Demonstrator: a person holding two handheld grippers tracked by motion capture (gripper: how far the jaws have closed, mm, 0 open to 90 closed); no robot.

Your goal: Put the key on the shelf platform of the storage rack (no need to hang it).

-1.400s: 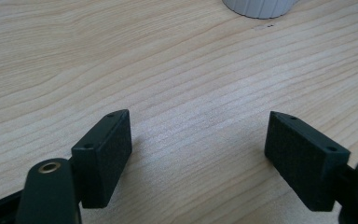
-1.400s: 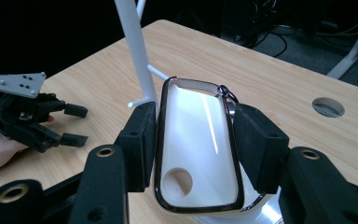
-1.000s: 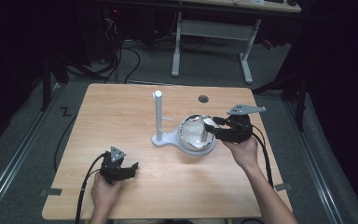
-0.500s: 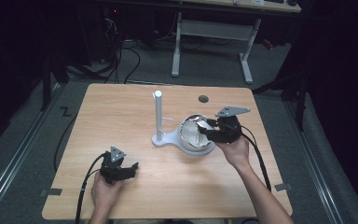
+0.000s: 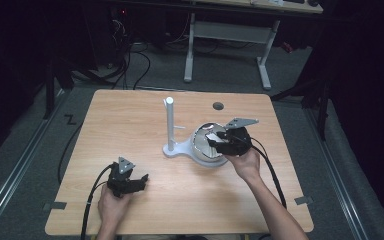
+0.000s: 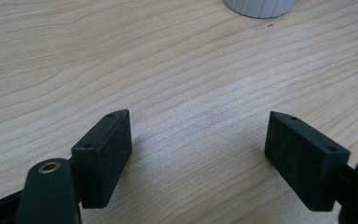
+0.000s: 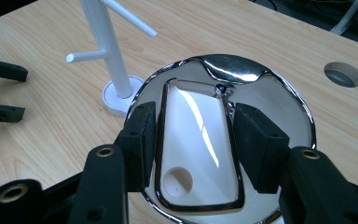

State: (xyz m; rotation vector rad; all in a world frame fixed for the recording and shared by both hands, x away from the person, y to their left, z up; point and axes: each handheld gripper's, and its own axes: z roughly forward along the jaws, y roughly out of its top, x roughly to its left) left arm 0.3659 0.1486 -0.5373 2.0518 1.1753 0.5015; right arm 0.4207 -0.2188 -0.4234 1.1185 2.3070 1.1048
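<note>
A shiny chrome rounded piece (image 7: 235,70) carries a rectangular chrome loop on its face, framing a white panel with a round hole. My right gripper (image 7: 198,135) is shut on that loop, one pad on each long side. From above, the chrome piece (image 5: 201,137) hangs in the right gripper (image 5: 212,141) over a white round base (image 5: 211,162), just right of a white peg stand (image 5: 170,122). My left gripper (image 5: 140,181) rests on the table at front left, its jaws wide open with bare wood between them (image 6: 198,154).
The white stand (image 7: 105,46) has thin side pegs and a round foot. A ribbed white rim (image 6: 258,7) shows far ahead of the left jaws. A round cable hole (image 5: 218,106) lies in the tabletop (image 5: 130,115) behind the chrome piece. Cables trail from both grippers.
My right hand has carried the chrome piece lower and leftward, closer to the stand and the white base. The left hand and its gripper have stayed put.
</note>
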